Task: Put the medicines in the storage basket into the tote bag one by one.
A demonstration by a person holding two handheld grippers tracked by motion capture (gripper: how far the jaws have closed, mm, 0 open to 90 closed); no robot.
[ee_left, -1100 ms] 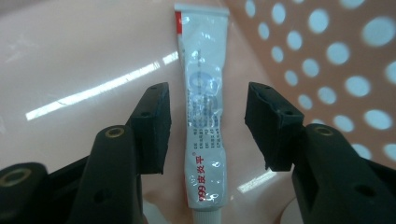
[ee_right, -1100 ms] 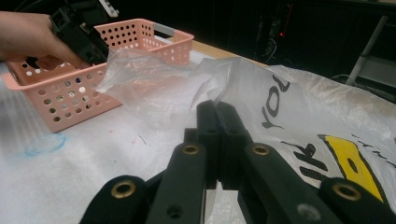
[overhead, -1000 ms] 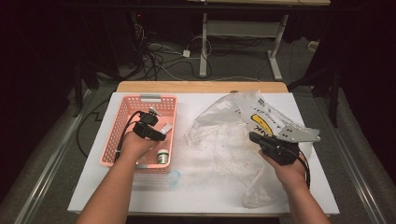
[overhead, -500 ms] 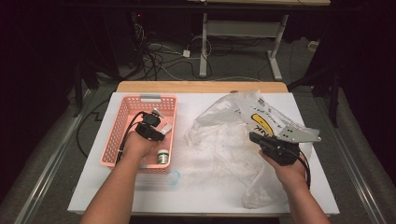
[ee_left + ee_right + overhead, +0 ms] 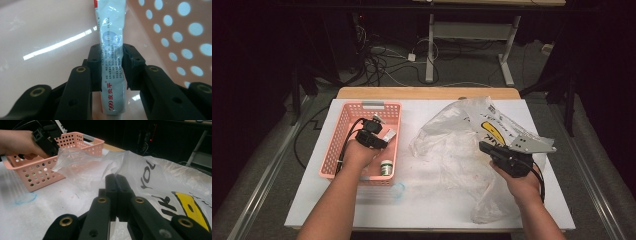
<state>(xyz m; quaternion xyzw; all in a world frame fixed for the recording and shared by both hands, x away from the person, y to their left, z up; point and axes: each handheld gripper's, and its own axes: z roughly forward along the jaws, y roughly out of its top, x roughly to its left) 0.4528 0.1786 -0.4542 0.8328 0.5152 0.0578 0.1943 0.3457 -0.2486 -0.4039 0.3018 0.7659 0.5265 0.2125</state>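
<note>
Gripping ointment tube (image 5: pixel 111 62) inside pink basket (image 5: pixel 343 116), left gripper (image 5: pixel 111 70) jaws just closed on it. Risk: slick, soft tube slipping when lifted. Right gripper (image 5: pixel 116 195) fully closed, resting at plastic bag (image 5: pixel 150 175).

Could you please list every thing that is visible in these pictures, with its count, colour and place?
Basket: one, pink, perforated, left part of the table.
Tube: one, white and pale blue with red print, inside the basket, between the left gripper's pads.
Small bottle: one, white with green label, near corner of the basket.
Plastic bag: one, clear, with yellow and black print, crumpled on the right part.
Table: one, white top.
Cables: several, dark, on the floor behind.
Left gripper: black, in the basket, clamping the tube.
Right gripper: black, shut, at the bag.
</note>
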